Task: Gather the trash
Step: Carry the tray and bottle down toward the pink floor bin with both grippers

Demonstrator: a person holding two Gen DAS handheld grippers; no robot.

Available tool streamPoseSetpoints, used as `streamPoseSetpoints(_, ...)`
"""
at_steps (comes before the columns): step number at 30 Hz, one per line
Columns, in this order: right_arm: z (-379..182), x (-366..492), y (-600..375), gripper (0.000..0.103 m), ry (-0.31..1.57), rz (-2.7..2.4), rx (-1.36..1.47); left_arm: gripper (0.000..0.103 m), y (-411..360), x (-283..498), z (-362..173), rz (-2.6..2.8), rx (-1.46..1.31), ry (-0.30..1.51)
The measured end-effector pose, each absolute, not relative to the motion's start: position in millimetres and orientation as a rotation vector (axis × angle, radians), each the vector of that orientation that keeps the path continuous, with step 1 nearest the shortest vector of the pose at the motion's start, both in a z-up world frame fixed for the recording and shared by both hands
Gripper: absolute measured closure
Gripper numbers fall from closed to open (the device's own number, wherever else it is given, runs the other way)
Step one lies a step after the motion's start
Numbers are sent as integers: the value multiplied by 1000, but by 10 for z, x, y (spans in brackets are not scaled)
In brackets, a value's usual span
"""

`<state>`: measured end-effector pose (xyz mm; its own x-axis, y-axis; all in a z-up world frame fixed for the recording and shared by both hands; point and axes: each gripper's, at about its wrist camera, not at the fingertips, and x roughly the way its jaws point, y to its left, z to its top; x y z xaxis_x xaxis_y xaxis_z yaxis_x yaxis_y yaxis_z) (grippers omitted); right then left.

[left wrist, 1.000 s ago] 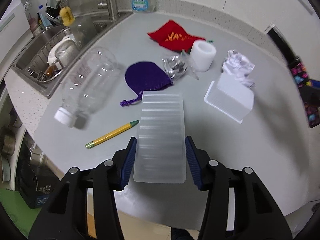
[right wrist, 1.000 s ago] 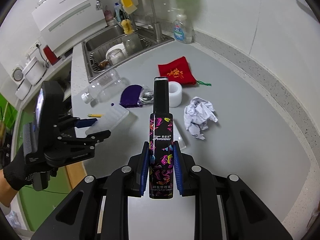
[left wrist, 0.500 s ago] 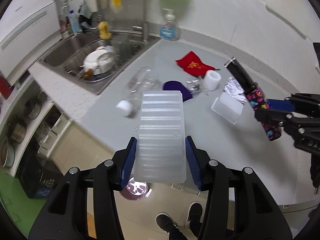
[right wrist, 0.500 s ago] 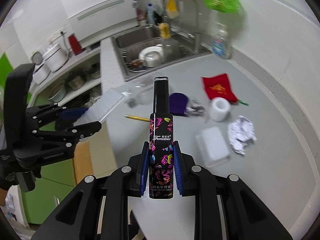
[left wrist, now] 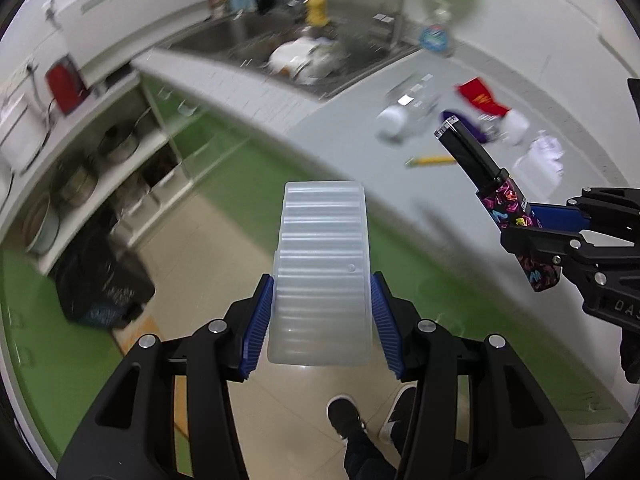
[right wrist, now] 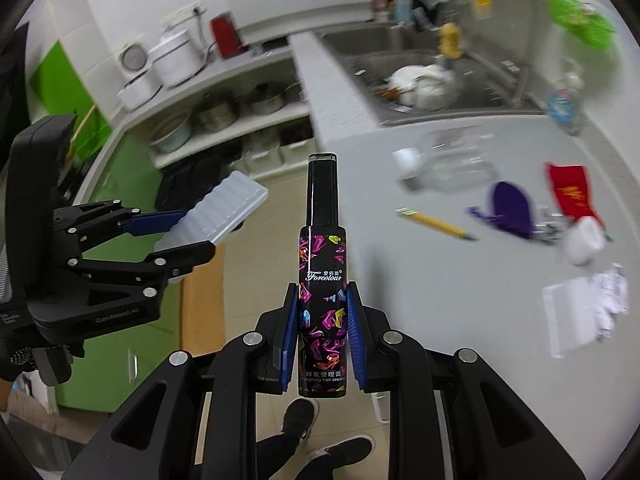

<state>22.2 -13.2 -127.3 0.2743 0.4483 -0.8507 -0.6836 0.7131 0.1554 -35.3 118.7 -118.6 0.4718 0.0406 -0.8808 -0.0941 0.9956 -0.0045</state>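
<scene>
My left gripper [left wrist: 320,316] is shut on a ribbed translucent plastic tray [left wrist: 322,264], held over the floor beyond the counter edge. In the right wrist view that tray [right wrist: 218,216] shows at the left in the left gripper [right wrist: 176,232]. My right gripper [right wrist: 322,332] is shut on a black hair-cream tube [right wrist: 322,276] with a colourful print, its cap pointing up. The left wrist view catches the same tube [left wrist: 492,188] at the right. On the grey counter [right wrist: 420,280] lie a clear plastic bottle [right wrist: 448,164], crumpled paper [right wrist: 610,296] and a white ribbed tray [right wrist: 568,320].
A yellow pencil [right wrist: 434,222], a purple pouch [right wrist: 512,208], a red pouch [right wrist: 572,194] and a white roll [right wrist: 584,244] also lie on the counter. The sink [right wrist: 420,76] holds dishes. Shelves with pots [right wrist: 224,114] stand left. A dark bag [left wrist: 100,284] sits on the floor. The person's shoes [left wrist: 372,420] are below.
Both grippers have swung away from the counter toward the floor and shelves, each still holding its item. The counter items have slid to the right of both views.
</scene>
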Motion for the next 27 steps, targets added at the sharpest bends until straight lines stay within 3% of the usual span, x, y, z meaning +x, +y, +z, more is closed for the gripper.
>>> streamPoseSetpoints(27,-4136,318,960,81,1285,833,-409,54,2159,-379,-4174,162,-167,1296)
